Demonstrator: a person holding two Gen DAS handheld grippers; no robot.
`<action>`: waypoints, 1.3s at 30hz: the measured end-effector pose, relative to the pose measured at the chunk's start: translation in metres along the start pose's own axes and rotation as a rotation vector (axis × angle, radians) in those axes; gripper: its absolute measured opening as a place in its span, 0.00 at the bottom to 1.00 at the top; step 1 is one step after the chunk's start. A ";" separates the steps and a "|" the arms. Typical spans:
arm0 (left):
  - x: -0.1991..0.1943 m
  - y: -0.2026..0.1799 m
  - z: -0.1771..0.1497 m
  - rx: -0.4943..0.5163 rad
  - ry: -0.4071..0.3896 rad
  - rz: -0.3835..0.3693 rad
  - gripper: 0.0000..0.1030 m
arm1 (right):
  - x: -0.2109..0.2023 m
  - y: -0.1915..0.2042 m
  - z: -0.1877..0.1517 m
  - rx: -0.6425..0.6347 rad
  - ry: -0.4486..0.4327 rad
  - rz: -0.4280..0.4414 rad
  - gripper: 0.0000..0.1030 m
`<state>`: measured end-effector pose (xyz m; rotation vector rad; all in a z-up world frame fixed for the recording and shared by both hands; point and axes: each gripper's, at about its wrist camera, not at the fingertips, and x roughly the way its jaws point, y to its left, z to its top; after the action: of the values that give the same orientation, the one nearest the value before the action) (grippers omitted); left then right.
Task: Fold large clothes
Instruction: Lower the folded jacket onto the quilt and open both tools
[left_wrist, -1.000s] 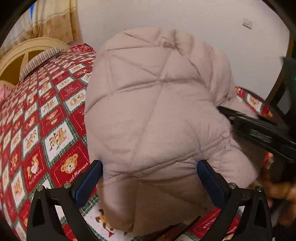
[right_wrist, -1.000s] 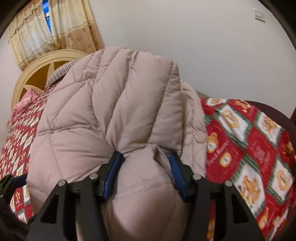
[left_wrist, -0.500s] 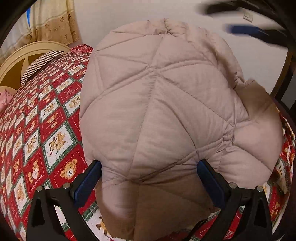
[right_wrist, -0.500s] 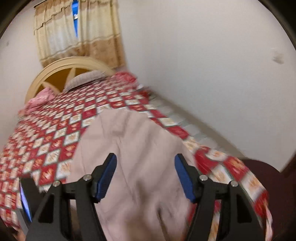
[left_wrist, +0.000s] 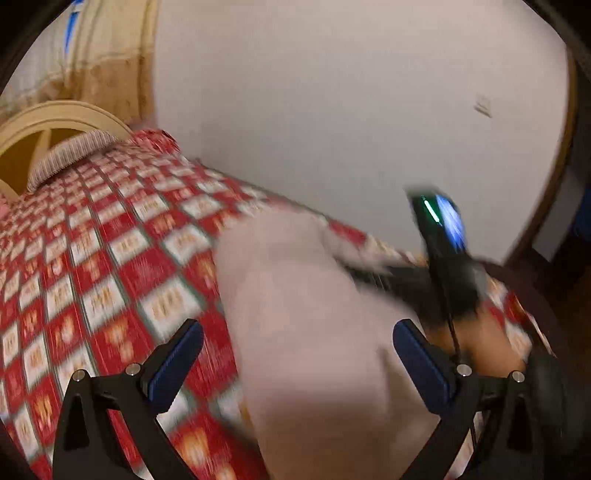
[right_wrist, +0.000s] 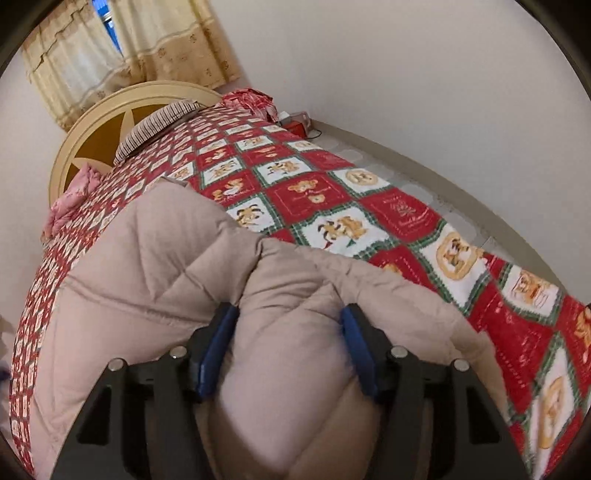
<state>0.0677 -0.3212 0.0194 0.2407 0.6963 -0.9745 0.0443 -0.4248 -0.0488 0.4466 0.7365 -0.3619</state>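
Bedroom, bed (right_wrist: 399, 218) in teddy-print quilt: fold of padded coat (right_wrist: 155, 280) under way.
Right tool (right_wrist: 290, 350) closing on coat's bulk; left tool (left_wrist: 295, 354) wide, gripping nothing. Next: secure grip, carry fold over.

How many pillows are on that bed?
1 striped pillow for certain, lying against the headboard. A pink bundle beside it near the bed's edge may be another pillow or bedding; the coat could hide more.
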 end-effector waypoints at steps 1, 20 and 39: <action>0.018 0.006 0.011 -0.020 0.008 0.003 0.99 | -0.003 0.002 -0.002 -0.014 -0.013 -0.020 0.60; 0.126 0.065 -0.016 -0.364 0.314 -0.138 0.99 | -0.004 0.014 -0.003 -0.052 0.047 -0.086 0.65; -0.067 -0.001 -0.076 -0.107 -0.013 0.022 0.99 | -0.285 -0.004 -0.156 0.008 -0.182 -0.227 0.99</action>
<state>0.0096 -0.2394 0.0047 0.1478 0.7305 -0.9140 -0.2404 -0.3039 0.0500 0.3332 0.6087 -0.6108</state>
